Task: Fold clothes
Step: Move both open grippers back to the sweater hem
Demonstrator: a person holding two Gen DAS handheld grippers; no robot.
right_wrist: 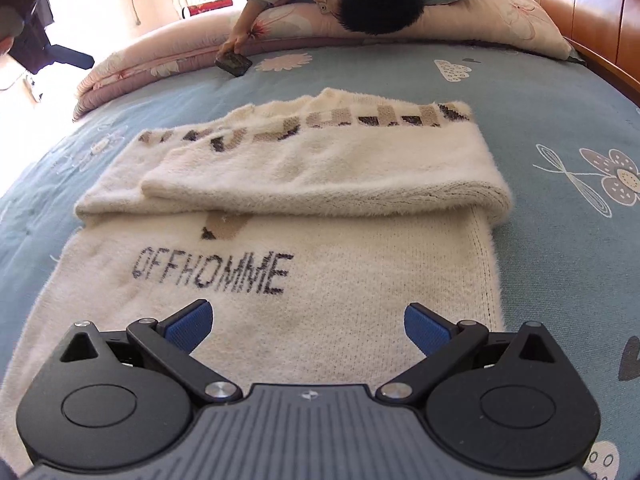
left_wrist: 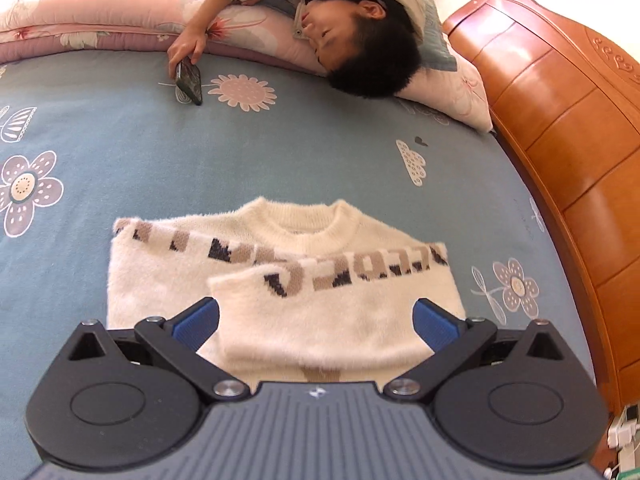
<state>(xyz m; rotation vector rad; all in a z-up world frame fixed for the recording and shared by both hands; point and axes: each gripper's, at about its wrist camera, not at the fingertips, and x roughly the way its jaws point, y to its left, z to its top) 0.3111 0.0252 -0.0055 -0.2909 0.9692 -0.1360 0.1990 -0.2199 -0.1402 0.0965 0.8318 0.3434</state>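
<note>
Landmark: the cream sweater (right_wrist: 280, 248) lies flat on the blue flowered bed (right_wrist: 560, 92); all places below are taken from it.
Left of the sweater: bare bed sheet, and beyond its far left corner a folded pink quilt (right_wrist: 132, 68).
Left tool (left_wrist: 316, 320): spread wide, pinching nothing, poised over the sweater's near part with the collar (left_wrist: 320, 228) on the far side.
Sweater, state: both sleeves (right_wrist: 320, 168) are folded in across the chest, one over the other; the lower body with the lettering (right_wrist: 212, 272) lies unfolded and flat toward the right wrist view.
Right tool (right_wrist: 308, 324): spread wide, pinching nothing, poised above the hem end, close to the fabric; whether it touches cannot be told.
Beyond the sweater: a person (left_wrist: 360, 52) lies at the far edge of the bed, head on a pillow (left_wrist: 460, 92), a hand on a phone (left_wrist: 189, 80), well apart from the sweater.
Right of the sweater: bare sheet, then the wooden headboard (left_wrist: 560, 120).
Step judged: probably taking the hem to fold the body up over the sleeves.
Risk one: the fluffy knit is thick, so a shallow pinch may catch only the top layer and the hem may lift unevenly.
Risk two: dragging the body forward may push the stacked sleeves out of line.
Risk three: uneven lifting by the two tools would skew the fold.
</note>
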